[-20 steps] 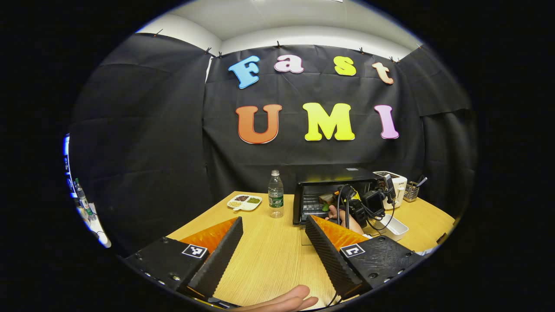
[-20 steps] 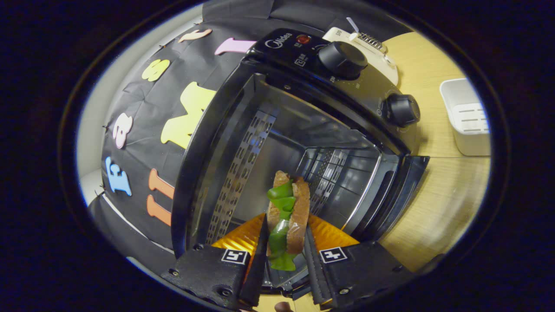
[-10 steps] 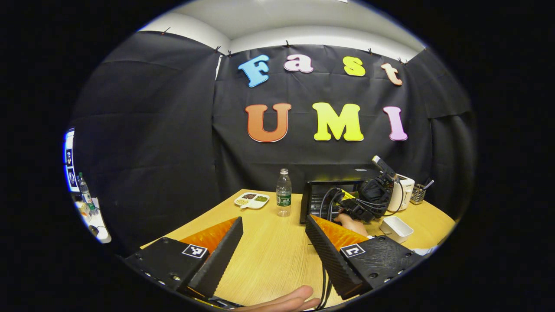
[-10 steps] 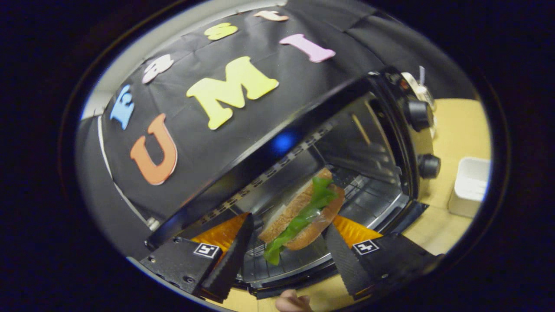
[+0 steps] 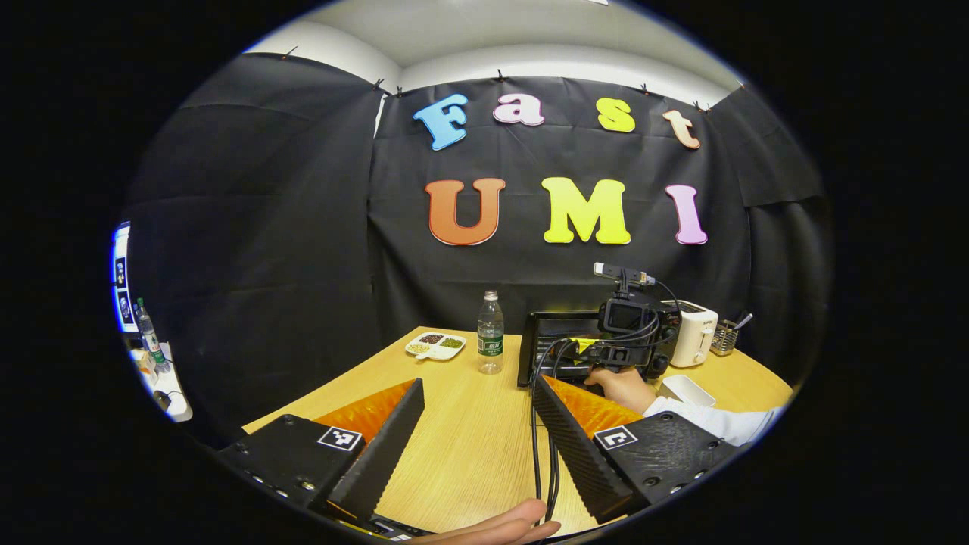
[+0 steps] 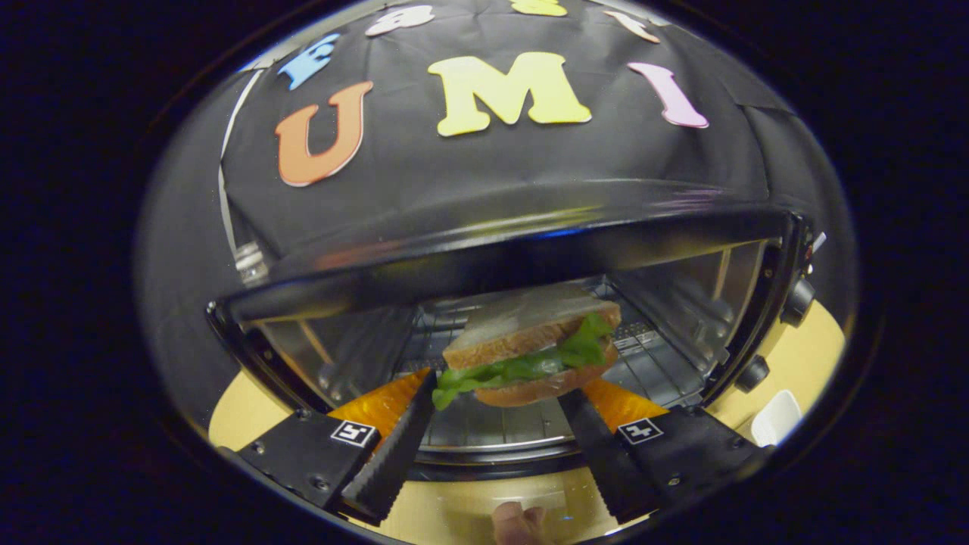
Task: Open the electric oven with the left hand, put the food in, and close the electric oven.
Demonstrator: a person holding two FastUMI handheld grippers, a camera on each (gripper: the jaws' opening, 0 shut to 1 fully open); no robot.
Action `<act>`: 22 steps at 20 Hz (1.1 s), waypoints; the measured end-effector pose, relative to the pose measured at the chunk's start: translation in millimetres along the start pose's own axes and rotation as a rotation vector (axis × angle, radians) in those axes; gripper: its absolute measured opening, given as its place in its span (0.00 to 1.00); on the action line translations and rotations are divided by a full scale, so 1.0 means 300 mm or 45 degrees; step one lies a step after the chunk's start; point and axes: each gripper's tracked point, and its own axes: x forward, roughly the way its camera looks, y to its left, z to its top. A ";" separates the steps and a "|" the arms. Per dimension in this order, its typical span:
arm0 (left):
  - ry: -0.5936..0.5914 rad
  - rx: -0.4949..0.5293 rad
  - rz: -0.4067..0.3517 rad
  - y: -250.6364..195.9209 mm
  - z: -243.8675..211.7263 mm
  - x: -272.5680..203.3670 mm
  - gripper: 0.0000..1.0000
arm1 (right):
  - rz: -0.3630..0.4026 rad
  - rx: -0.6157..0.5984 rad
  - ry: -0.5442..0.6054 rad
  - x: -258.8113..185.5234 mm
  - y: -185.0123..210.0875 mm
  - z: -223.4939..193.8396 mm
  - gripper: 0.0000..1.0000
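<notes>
Change: since a second ago the right gripper has rolled level, so the oven now sits upright in the right gripper view, and its fingers have spread apart from the sandwich.
Sandwich: it lies flat on the wire rack just inside the oven mouth, bread on top, lettuce poking out at the near left edge.
Right gripper: spread wide, one finger on each side of the sandwich and neither pressing on it; whether a finger brushes the lettuce I cannot tell.
Left gripper: in the left gripper view the left gripper hangs wide apart over the table, gripping nothing, well back from the oven.
Other things: a water bottle and a small divided dish stand on the table left of the oven; a toaster stands to its right.
Door: the opening is clear; the door itself lies below the fingers and is hard to make out.
Stage: food appears placed; pulling out and closing the door remain.
Risk one: the sandwich sits close to the front of the rack, so a finger catching the lettuce on the way out could drag it forward or off.
Risk two: swinging the door up before the right gripper is clear could trap the fingers or knock the sandwich.
</notes>
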 end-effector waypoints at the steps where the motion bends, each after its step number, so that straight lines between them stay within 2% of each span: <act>1: -0.003 0.001 0.000 0.002 0.003 -0.005 0.95 | 0.008 -0.021 0.048 -0.003 -0.002 -0.017 1.00; 6: -0.005 -0.013 -0.014 -0.016 0.009 -0.032 0.95 | 0.083 -0.051 0.198 -0.092 -0.002 -0.052 1.00; 7: -0.007 -0.012 -0.013 -0.017 0.014 -0.034 0.95 | 0.092 -0.056 0.227 -0.112 -0.010 -0.055 0.91; 8: -0.012 -0.012 -0.011 -0.019 0.020 -0.038 0.95 | 0.113 -0.052 0.259 -0.137 -0.012 -0.067 1.00; 10: -0.020 -0.017 -0.014 -0.023 0.028 -0.040 0.95 | 0.153 -0.032 0.286 -0.184 -0.022 -0.069 1.00; 17: 0.004 -0.024 -0.030 -0.039 0.024 -0.015 0.96 | 0.207 -0.075 0.085 -0.477 -0.160 0.082 1.00; 22: 0.020 -0.045 -0.075 -0.106 0.019 0.042 0.95 | 0.197 -0.047 -0.164 -0.787 -0.330 0.196 1.00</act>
